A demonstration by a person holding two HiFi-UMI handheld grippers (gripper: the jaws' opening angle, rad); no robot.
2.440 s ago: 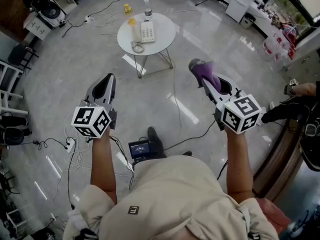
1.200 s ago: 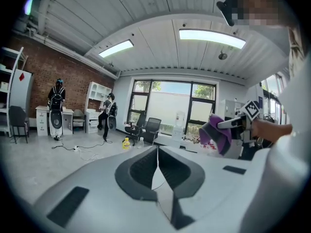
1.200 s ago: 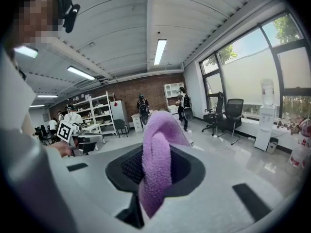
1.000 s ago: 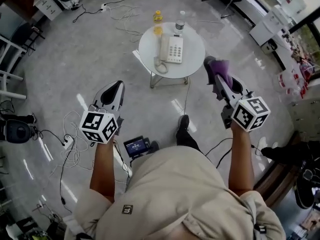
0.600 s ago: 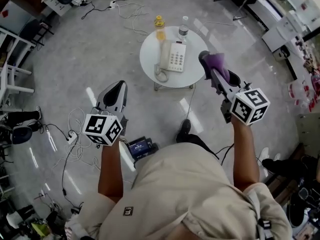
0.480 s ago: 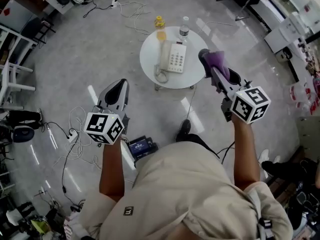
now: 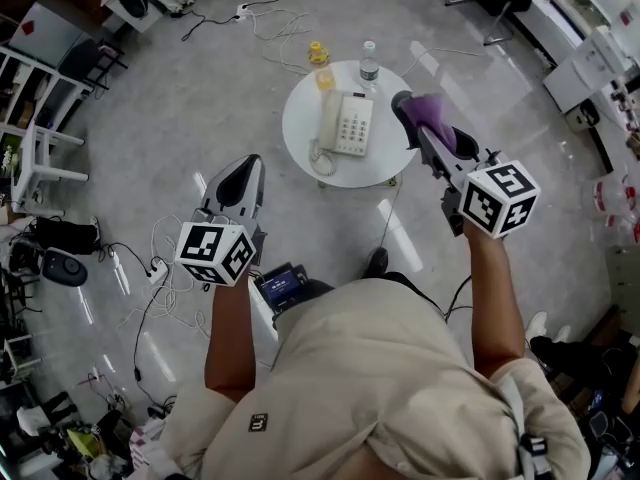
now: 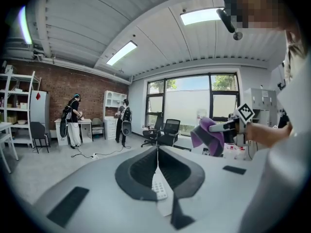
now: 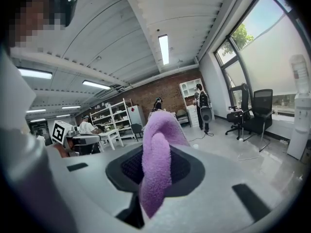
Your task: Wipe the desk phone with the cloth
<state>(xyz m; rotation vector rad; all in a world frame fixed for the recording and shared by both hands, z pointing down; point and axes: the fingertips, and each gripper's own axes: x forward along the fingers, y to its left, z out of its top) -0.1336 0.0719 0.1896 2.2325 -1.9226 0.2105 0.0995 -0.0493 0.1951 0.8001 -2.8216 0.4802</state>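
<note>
Since the earliest frame the person has walked up to the round surface. It then lay well ahead and left of the right gripper's jaws. Now, in the head view, its right rim overlaps their tip. The cloth in those jaws has come from well apart to near the desk phone. Seen from the left gripper's jaws, the surface has shifted to ahead-right and nearer.

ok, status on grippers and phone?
Right gripper shut on purple cloth. Left gripper shut, empty. Desk phone on round table, not yet touched. Nothing between cloth and phone.
</note>
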